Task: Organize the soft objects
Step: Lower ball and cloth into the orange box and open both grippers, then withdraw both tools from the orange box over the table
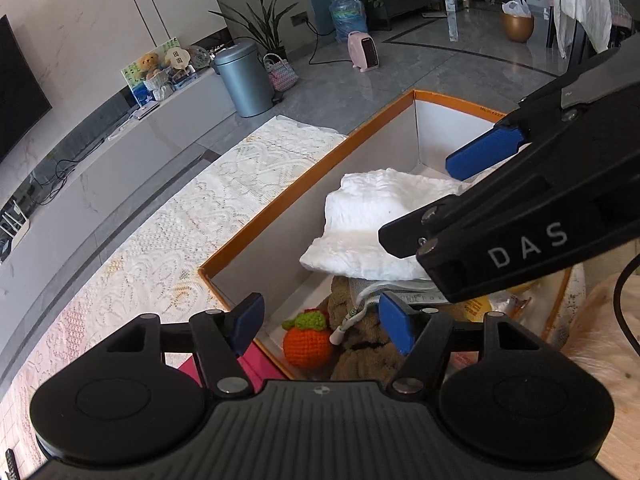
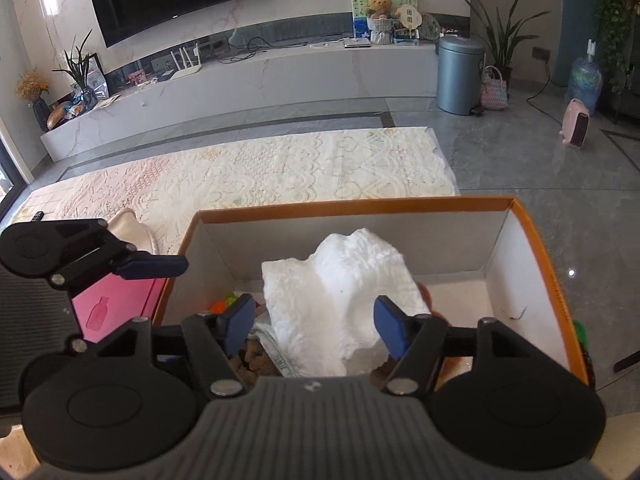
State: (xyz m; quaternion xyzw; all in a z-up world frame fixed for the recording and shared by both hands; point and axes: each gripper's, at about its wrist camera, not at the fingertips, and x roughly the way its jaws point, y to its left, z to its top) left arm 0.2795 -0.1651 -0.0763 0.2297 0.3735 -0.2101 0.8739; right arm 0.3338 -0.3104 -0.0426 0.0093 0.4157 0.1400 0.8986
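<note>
Both hand-held grippers hang above one orange-rimmed box (image 2: 532, 220), the landmark for all that follows. In its own view the right hand-held gripper (image 2: 314, 326) stands wide, its blue fingers (image 2: 239, 322) apart with nothing between them, poised over the box's near edge; the white padded cloth (image 2: 340, 292) lies crumpled inside the box just ahead of and below the gap, not touched by either finger. Seen from the left wrist, this same tool reaches in from the box's right side, above the cloth. The left hand-held gripper (image 1: 320, 326) is likewise spread wide and empty, held over the box's near left corner. Under it, at that end of the box, sit an orange crocheted fruit (image 1: 306, 340) with a green top and a brown plush toy (image 1: 360, 344), the fruit just beside the toy; the white cloth rests partly on top of the brown toy, toward the box's middle. The box's far end shows bare white floor. Beside the box's left wall lies a pink flat item (image 2: 120, 304), and beyond the box a cream lace mat (image 2: 280, 168) spreads out.
</note>
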